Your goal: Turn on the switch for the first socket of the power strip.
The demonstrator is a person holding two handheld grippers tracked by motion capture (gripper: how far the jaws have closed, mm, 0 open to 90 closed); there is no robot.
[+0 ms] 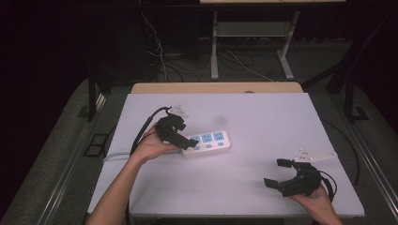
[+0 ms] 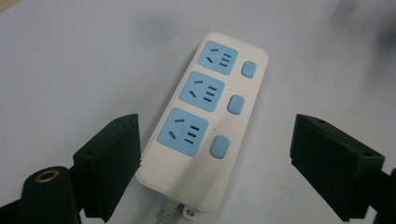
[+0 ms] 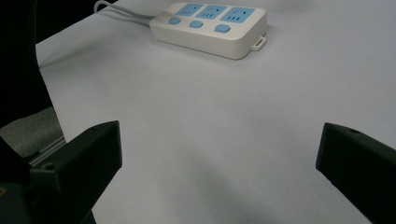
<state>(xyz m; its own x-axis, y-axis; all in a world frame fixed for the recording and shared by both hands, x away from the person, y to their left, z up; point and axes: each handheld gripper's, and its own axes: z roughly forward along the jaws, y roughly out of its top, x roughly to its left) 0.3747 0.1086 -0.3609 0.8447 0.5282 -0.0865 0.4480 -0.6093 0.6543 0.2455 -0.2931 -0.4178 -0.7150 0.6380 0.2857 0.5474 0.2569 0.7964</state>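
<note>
Left gripper (image 2: 212, 161) spread wide, straddling cord end of power strip (image 2: 205, 121), long axis running straight ahead between jaws; right gripper (image 1: 284, 174) open too, well apart, idle near table (image 1: 263, 117) edge.

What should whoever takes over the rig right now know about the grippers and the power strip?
Left gripper: open, jaws straddling the cord end of the white power strip; one jaw looks to be touching its edge, nothing clamped.
Right gripper: open, empty, near the table's front right corner, well apart from the strip.
Power strip: flat on the table, left of centre, three blue sockets and three blue switches facing up, nothing plugged in.
Done: left gripper is at the strip.
Left: probably closing on it or pressing a switch.
</note>
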